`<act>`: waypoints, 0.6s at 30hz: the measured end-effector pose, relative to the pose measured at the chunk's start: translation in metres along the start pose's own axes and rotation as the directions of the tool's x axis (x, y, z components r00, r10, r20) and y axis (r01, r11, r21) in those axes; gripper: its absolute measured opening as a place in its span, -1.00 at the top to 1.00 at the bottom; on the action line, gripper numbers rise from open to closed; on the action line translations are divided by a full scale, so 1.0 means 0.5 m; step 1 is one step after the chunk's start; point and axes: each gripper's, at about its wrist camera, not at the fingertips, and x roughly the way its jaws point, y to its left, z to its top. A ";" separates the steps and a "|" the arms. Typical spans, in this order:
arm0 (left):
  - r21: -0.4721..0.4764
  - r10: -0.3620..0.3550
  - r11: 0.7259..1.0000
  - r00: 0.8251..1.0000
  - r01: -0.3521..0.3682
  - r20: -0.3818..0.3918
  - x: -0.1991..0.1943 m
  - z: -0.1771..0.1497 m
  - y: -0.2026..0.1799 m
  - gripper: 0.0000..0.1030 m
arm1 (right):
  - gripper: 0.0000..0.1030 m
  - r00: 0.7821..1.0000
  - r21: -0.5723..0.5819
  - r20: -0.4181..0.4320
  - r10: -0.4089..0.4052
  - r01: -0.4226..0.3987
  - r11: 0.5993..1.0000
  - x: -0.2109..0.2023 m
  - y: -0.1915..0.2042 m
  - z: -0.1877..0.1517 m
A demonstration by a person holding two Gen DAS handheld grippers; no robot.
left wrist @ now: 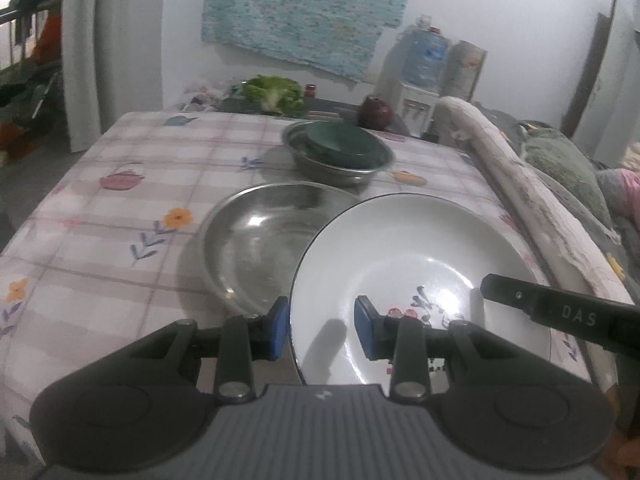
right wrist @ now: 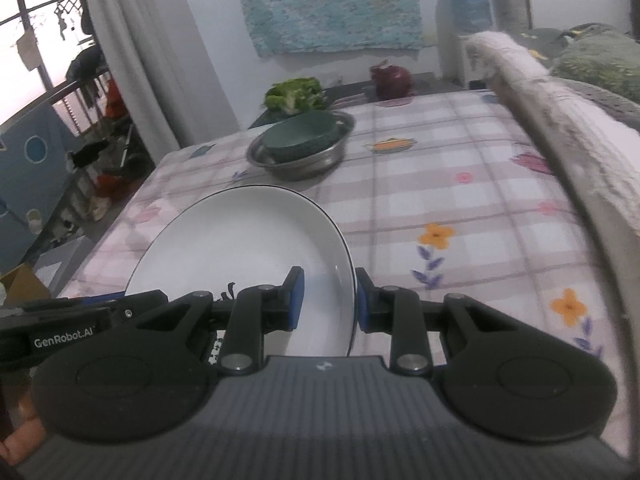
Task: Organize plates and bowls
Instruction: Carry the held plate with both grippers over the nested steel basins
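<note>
A white plate (left wrist: 420, 256) with a thin dark rim and a small painted motif hangs over the checked tablecloth, held from both sides. My left gripper (left wrist: 322, 330) is shut on its left rim, one blue pad outside and one inside. My right gripper (right wrist: 329, 302) is shut on the right rim of the plate (right wrist: 248, 248); its black finger (left wrist: 560, 316) shows at the plate's right in the left wrist view. An empty steel bowl (left wrist: 260, 240) lies just left of the plate, partly covered by it. Farther back, a second steel bowl (left wrist: 340, 168) holds a dark green bowl (left wrist: 340, 142).
Broccoli (left wrist: 274, 94) and a dark red round fruit or vegetable (left wrist: 375, 112) lie at the table's far end. A pale padded rail (left wrist: 520, 184) runs along the right edge. A water dispenser (left wrist: 420, 64) stands behind. The table's left edge drops to the floor.
</note>
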 end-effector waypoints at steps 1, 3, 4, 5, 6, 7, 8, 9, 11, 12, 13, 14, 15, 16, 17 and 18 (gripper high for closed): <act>-0.004 0.007 1.000 1.000 -0.007 -0.002 0.002 0.002 0.008 0.31 | 0.49 1.000 -0.002 -0.005 0.009 -0.009 1.000 0.008 0.008 0.003; -0.014 0.022 1.000 1.000 -0.022 -0.005 0.008 0.009 0.024 0.31 | 0.49 1.000 -0.003 -0.017 0.023 -0.023 1.000 0.025 0.021 0.008; -0.016 0.029 0.999 1.000 -0.029 -0.005 0.011 0.012 0.030 0.31 | 0.49 0.999 0.000 -0.024 0.029 -0.029 1.000 0.035 0.028 0.010; -0.018 0.038 0.999 0.999 -0.038 -0.006 0.015 0.015 0.037 0.31 | 0.49 0.999 0.003 -0.031 0.034 -0.034 0.999 0.045 0.032 0.013; -0.023 0.045 0.999 0.999 -0.045 -0.007 0.019 0.018 0.043 0.31 | 0.49 0.998 0.008 -0.041 0.041 -0.041 0.999 0.057 0.037 0.016; -0.029 0.051 0.998 0.999 -0.051 -0.008 0.025 0.021 0.049 0.31 | 0.49 0.998 0.015 -0.051 0.046 -0.046 0.999 0.068 0.039 0.020; -0.033 0.055 0.998 0.998 -0.055 -0.010 0.031 0.025 0.054 0.31 | 0.49 0.997 0.021 -0.061 0.050 -0.049 0.999 0.079 0.042 0.023; -0.037 0.059 0.998 0.998 -0.060 -0.013 0.036 0.028 0.059 0.31 | 0.49 0.996 0.025 -0.070 0.053 -0.052 0.998 0.092 0.045 0.027; -0.041 0.066 0.997 0.998 -0.067 -0.018 0.049 0.034 0.065 0.31 | 0.49 0.995 0.032 -0.086 0.054 -0.051 0.998 0.114 0.050 0.033; -0.043 0.068 0.997 0.997 -0.069 -0.021 0.056 0.037 0.069 0.31 | 0.49 0.994 0.033 -0.097 0.051 -0.048 0.998 0.126 0.053 0.035; -0.046 0.069 0.996 0.997 -0.070 -0.023 0.062 0.040 0.073 0.31 | 0.49 0.993 0.034 -0.105 0.047 -0.044 0.998 0.135 0.054 0.037; -0.046 0.072 0.996 0.997 -0.073 -0.022 0.066 0.042 0.075 0.31 | 0.49 0.992 0.034 -0.115 0.044 -0.040 0.999 0.146 0.056 0.038; -0.046 0.074 0.996 0.997 -0.075 -0.020 0.069 0.045 0.078 0.31 | 0.49 0.991 0.034 -0.126 0.041 -0.037 0.999 0.156 0.058 0.040; -0.049 0.073 0.996 0.997 -0.074 -0.020 0.072 0.047 0.082 0.31 | 0.49 0.990 0.034 -0.132 0.041 -0.037 0.999 0.165 0.058 0.039; -0.052 0.071 0.996 0.997 -0.073 -0.023 0.076 0.049 0.086 0.31 | 0.49 0.990 0.030 -0.132 0.041 -0.037 0.999 0.170 0.062 0.041; -0.053 0.070 0.996 0.997 -0.071 -0.025 0.081 0.051 0.090 0.31 | 0.49 0.990 0.024 -0.133 0.038 -0.035 0.999 0.174 0.064 0.044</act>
